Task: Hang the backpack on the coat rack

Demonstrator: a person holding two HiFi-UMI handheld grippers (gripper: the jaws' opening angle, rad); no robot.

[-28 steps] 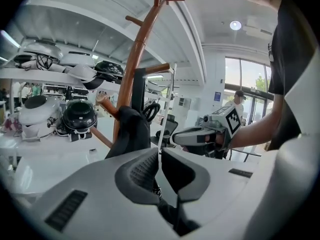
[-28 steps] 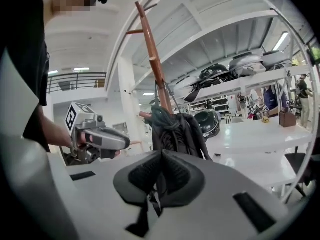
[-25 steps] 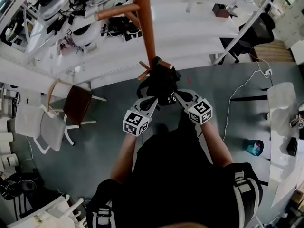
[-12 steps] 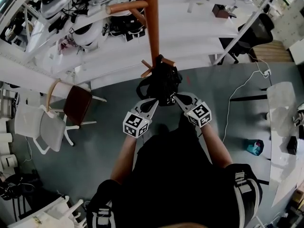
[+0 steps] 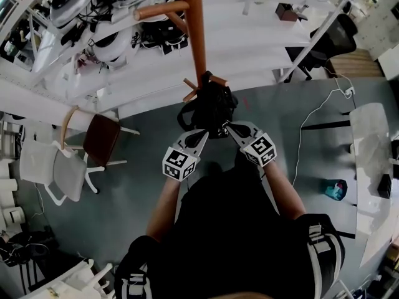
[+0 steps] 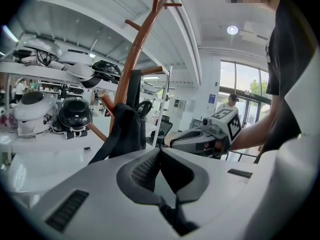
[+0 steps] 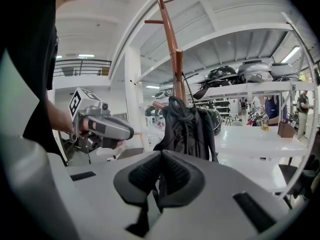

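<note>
The black backpack hangs slack at my twelve o'clock, low on the coat rack. That rack is brown wood and stands upright.

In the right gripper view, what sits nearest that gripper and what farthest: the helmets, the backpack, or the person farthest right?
1. Backpack, hanging straight ahead.
2. Helmets, higher up behind it.
3. Person, far right, at the back.

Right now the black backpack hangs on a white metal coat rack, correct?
No. The coat rack is brown wood, not white metal; the right gripper view shows it clearly. The black backpack does hang on it.
</note>
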